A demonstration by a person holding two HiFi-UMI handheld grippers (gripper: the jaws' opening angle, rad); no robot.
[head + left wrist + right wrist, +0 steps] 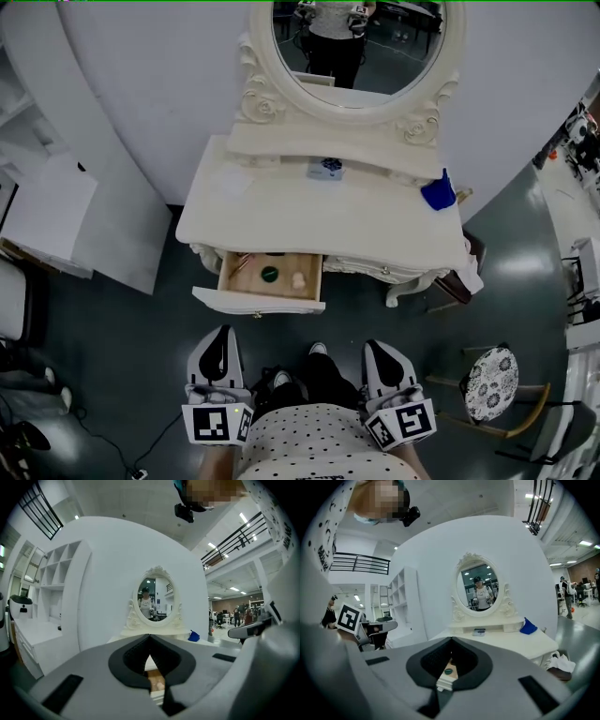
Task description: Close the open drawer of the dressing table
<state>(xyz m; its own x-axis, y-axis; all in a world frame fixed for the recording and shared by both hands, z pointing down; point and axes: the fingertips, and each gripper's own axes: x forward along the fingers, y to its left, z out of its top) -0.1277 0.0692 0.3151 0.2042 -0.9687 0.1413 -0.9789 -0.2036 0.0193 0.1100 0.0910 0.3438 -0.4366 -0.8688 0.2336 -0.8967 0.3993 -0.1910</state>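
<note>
The cream dressing table [281, 220] with an oval mirror [361, 42] stands ahead of me. Its left drawer [258, 302] is pulled out, showing a wooden inside with a small green round thing [269, 274] and a pale item [298, 279]. My left gripper [222, 330] and right gripper [373, 345] hang side by side short of the drawer front, both shut and empty, touching nothing. In the left gripper view the drawer [156, 680] shows behind the closed left gripper [149, 637]. In the right gripper view the drawer [444, 682] sits behind the right gripper [451, 640].
A blue object [438, 193] and a small patterned box [325, 169] rest on the tabletop. A stool with a patterned seat [490, 382] stands at the right. White shelving [47, 206] is at the left. A brown item with white cloth [461, 279] leans by the table's right leg.
</note>
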